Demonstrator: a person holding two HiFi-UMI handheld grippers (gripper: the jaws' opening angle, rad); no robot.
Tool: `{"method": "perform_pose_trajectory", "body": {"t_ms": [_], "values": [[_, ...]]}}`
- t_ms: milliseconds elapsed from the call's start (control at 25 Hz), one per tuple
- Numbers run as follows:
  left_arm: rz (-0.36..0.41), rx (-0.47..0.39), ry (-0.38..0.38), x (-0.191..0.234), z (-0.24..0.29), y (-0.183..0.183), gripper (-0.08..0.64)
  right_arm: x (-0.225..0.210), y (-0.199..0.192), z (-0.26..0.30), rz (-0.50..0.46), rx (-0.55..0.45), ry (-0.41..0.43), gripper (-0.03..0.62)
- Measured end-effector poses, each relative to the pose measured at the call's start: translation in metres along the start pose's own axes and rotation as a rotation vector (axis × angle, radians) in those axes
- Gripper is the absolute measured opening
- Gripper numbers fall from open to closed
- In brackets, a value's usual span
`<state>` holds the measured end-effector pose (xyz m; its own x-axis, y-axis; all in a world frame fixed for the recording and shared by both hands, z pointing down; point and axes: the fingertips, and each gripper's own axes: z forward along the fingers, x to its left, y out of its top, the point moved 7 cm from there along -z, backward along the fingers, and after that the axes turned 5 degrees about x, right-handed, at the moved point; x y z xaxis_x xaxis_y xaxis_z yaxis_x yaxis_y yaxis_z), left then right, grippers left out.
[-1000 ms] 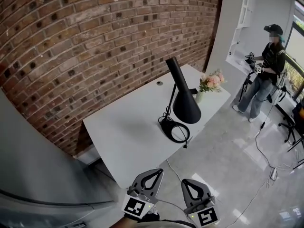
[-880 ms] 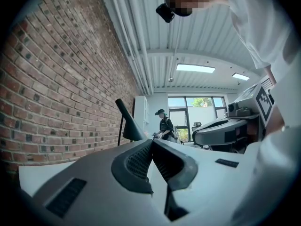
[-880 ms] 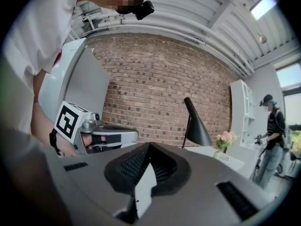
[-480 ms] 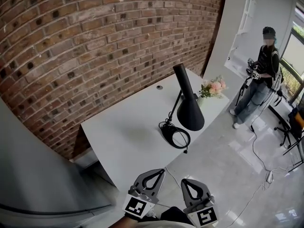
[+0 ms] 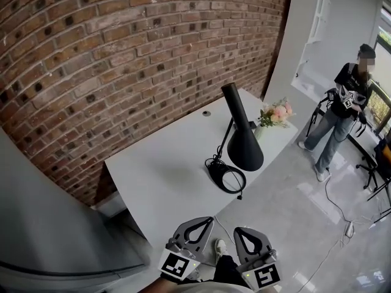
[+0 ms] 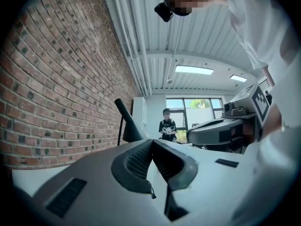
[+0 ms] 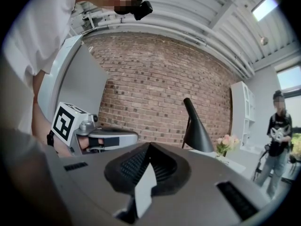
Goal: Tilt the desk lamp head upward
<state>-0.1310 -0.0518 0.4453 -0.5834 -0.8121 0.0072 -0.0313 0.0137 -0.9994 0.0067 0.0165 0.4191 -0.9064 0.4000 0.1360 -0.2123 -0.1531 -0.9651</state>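
Observation:
A black desk lamp stands on the white desk, its cone-shaped head pointing down over its ring base. Both grippers hang low near my body, well short of the desk and apart from the lamp. My left gripper is shut with nothing in it, and my right gripper beside it is shut and empty too. In the left gripper view the lamp shows far beyond the closed tips. The right gripper view has the lamp to the right, above the closed tips.
A brick wall runs behind the desk. A vase of pink flowers stands at the desk's far end. A person with grippers stands on the grey floor at the right. A grey panel lies at my left.
The person at the right has stepped further right. My view shifted slightly; both grippers stay shut at the bottom, and the lamp has not moved.

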Motion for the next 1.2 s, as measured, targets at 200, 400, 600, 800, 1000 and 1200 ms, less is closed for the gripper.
{"method": "perform_pose_trajectory", "body": {"t_ms": [200,400,600,800,1000,1200], "values": [[0.003,0.000,0.028,0.006,0.018,0.003,0.008,-0.024,0.003,0.015,-0.015,-0.021,0.017,0.012],[0.010,0.007,0.042,0.009,0.046,0.004,0.008,-0.057,-0.002,0.022,-0.008,-0.013,0.006,0.012],[0.000,0.025,0.058,0.009,0.068,0.000,0.008,-0.089,-0.012,0.030,0.001,-0.002,-0.009,0.012],[0.011,0.042,0.085,0.015,0.088,-0.002,0.008,-0.113,-0.015,0.041,0.001,-0.014,-0.001,0.012],[0.029,0.047,0.104,0.023,0.106,-0.002,0.008,-0.128,-0.019,0.052,0.009,-0.008,0.014,0.012],[0.022,0.056,0.120,0.026,0.121,-0.007,0.008,-0.146,-0.026,0.059,0.011,-0.006,0.015,0.012]]}}
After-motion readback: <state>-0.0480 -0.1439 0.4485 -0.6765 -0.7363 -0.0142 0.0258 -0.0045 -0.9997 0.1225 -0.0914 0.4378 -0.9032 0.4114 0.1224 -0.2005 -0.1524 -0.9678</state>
